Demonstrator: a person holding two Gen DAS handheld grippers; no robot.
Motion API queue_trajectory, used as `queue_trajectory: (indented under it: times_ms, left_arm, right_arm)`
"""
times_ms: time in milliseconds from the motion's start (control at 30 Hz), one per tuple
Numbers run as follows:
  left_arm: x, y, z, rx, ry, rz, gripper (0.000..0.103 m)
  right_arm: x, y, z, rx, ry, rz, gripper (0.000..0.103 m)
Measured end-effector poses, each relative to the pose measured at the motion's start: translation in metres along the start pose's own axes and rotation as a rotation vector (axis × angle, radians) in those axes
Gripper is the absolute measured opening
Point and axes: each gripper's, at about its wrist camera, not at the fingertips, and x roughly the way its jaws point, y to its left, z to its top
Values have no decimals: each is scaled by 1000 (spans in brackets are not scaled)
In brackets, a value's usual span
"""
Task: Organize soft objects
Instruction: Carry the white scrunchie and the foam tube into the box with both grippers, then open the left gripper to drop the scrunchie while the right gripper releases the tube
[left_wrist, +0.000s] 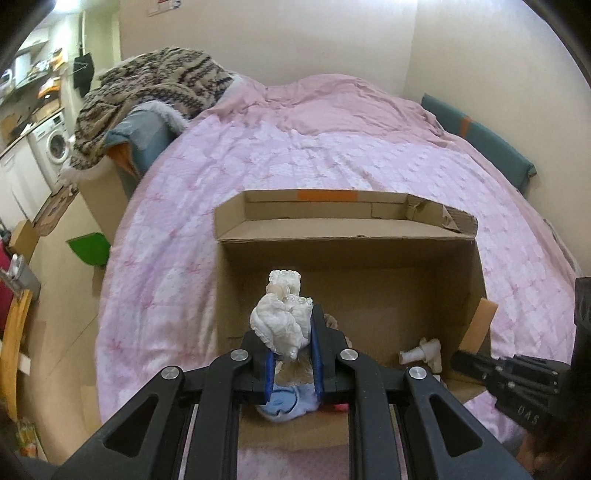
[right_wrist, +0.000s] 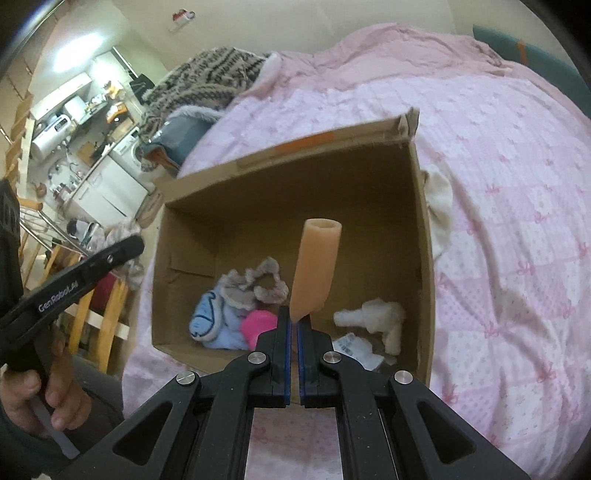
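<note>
While your left gripper (left_wrist: 291, 328) pinches a bunched white lacy cloth bundle (left_wrist: 282, 317), it hangs over the open brown cardboard box (left_wrist: 347, 236) on the pink quilted bedspread (left_wrist: 221, 162). From the right wrist, your right gripper (right_wrist: 294, 325) clamps a peach rubbery tube (right_wrist: 316, 266) by its end, above the box holding a blue soft toy (right_wrist: 210, 321).

At the lower centre of the frame, the left gripper (left_wrist: 293, 341) is clamped on a white bundled cloth (left_wrist: 282, 321) above an open cardboard box (left_wrist: 343, 242) that sits on a pink quilt (left_wrist: 295, 155). Low in the box lie a blue fabric item (left_wrist: 282, 402) and a small white piece (left_wrist: 423, 350). The right gripper (left_wrist: 458, 360) enters from the lower right edge.
</note>
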Motion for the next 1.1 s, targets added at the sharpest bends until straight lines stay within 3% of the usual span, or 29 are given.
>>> queue_trajectory:
  times_ms: [233,600,767,867,900,933,1100]
  left_arm:
    - [34,-16,-16,89,19,-17,15]
    - [55,-12,-25,23,45,-79,16]
    - [53,-12,-26,25,52,-97,23]
    - [48,-15,-27,34,38,-102,42]
    - [45,-15,-27,34,27,-94,58]
    - [42,-15,-27,31,9,-91,66]
    - [35,-14,-23,12,-9,-105,67]
  right_arm:
    - [22,1,-9,-32,74,-59,4]
    - [41,-5,-17,-18,149,-122,5]
    - [41,-7,-17,-7,151,-117,5]
    - [40,-8,-17,2,152,-113,5]
    - [39,-8,-17,2,149,-119,5]
    - [39,-9,-16,4,147,-123,5]
    - [32,-11,-14,28,121,-96,5]
